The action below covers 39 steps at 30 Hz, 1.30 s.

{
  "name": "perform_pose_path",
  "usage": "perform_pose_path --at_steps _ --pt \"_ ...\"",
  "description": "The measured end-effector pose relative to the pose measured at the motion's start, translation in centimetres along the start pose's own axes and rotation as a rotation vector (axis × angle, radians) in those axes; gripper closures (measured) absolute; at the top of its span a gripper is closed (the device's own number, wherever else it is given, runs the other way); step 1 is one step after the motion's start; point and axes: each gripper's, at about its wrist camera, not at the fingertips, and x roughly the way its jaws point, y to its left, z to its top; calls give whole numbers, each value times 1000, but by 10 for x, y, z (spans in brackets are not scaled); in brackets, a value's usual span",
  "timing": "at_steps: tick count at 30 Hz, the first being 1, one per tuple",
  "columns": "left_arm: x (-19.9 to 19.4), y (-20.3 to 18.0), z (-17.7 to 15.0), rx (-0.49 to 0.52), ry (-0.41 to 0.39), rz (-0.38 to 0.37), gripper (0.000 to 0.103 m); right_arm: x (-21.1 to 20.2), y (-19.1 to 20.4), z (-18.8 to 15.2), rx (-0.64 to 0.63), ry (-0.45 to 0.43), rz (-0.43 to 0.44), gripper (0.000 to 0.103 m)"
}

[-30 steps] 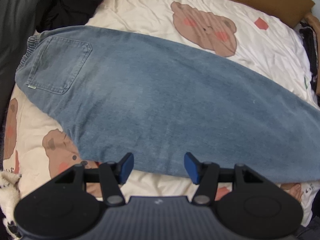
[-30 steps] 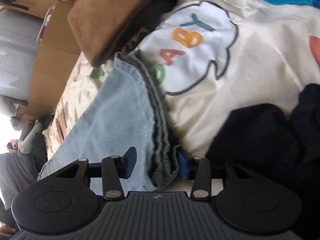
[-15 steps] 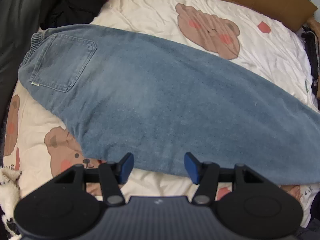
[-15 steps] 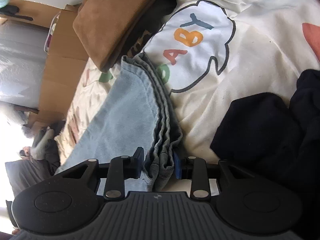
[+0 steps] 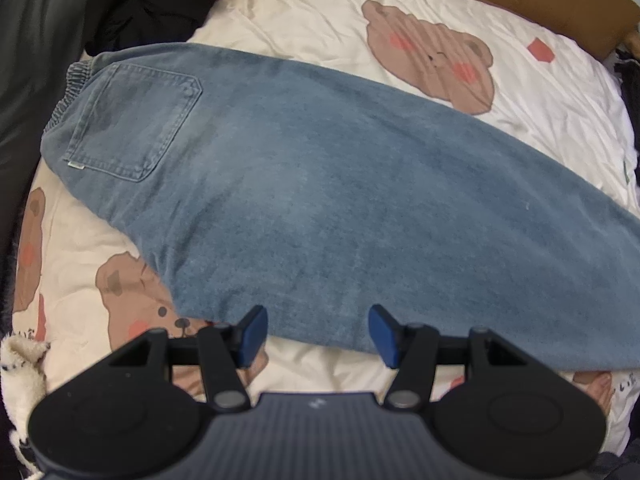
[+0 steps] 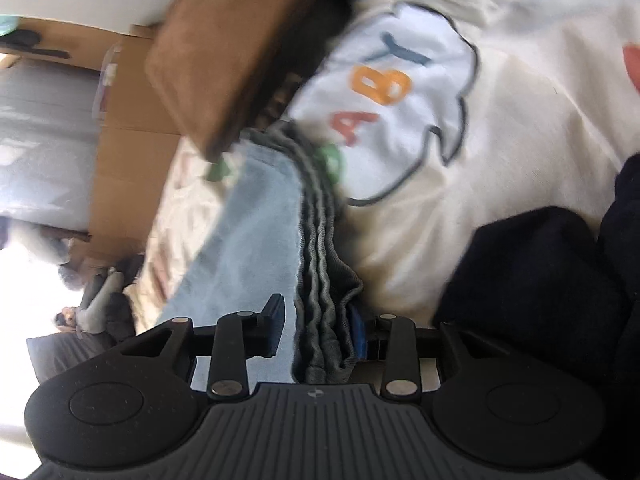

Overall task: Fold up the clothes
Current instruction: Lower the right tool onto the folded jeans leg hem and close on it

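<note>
**Jeans flat on the bed, one claw has the hem end**

So the jeans (image 5: pixel 320 200) are laid out folded lengthwise on the bed sheet (image 5: pixel 320 20), the cream one with the brown bear prints. In the left wrist view they run from about 10 o'clock, where the elastic waistband (image 5: pixel 66 96) and the back pocket (image 5: pixel 136 124) sit, down to about 4 o'clock, where the leg runs out of the picture. Fabric looks pretty smooth, no big wrinkles.

The left claw (image 5: pixel 318 334) is wide open with nothing between its blue pads (image 5: pixel 252 332). It sits right at the near edge of the jeans around 6 o'clock. Can't tell if the pads are touching the denim or just above it.

The right claw (image 6: pixel 316 330) is down at the far end of the leg. The stacked hem layers (image 6: pixel 320 280) hang between its pads and the right pad is against the cloth, but there's a gap showing on the left pad's side, so I can't tell whether it's actually pinching. That view is blurry.

Other stuff: a pile of dark clothes (image 5: pixel 160 8) at 11 o'clock in the left view, a black garment (image 6: pixel 540 280) at 3 o'clock in the right view, a brown cushion (image 6: pixel 240 52) at 11 o'clock, and a white cloud print with coloured letters (image 6: pixel 400 100) on the sheet next to the hem.
</note>
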Motion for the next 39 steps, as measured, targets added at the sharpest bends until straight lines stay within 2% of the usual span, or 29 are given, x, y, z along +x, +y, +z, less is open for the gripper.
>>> perform_pose_path --at_steps 4,7,9,16,27,31,33,38,39 --pt "3 -2 0 4 7 -2 44 -7 12 -2 -26 -20 37 66" --pt "6 -5 -1 12 14 -1 44 -2 16 3 -36 -18 25 66" --pt "6 -7 -2 13 15 -3 44 3 15 6 -36 -18 -11 61" --pt "6 -8 -1 19 13 -4 43 22 6 14 -32 -2 -82 61" --pt "10 0 0 -1 17 -1 43 29 26 19 -114 -20 -45 62" --pt "9 5 -1 -5 20 4 43 38 19 26 -106 7 -87 62" --pt "9 8 -2 -7 21 6 43 43 15 31 -97 24 -82 62" --pt "9 15 -4 -19 25 10 43 56 11 42 -110 121 -12 63" --pt "9 17 -5 -26 25 10 43 58 10 44 -105 143 10 66"
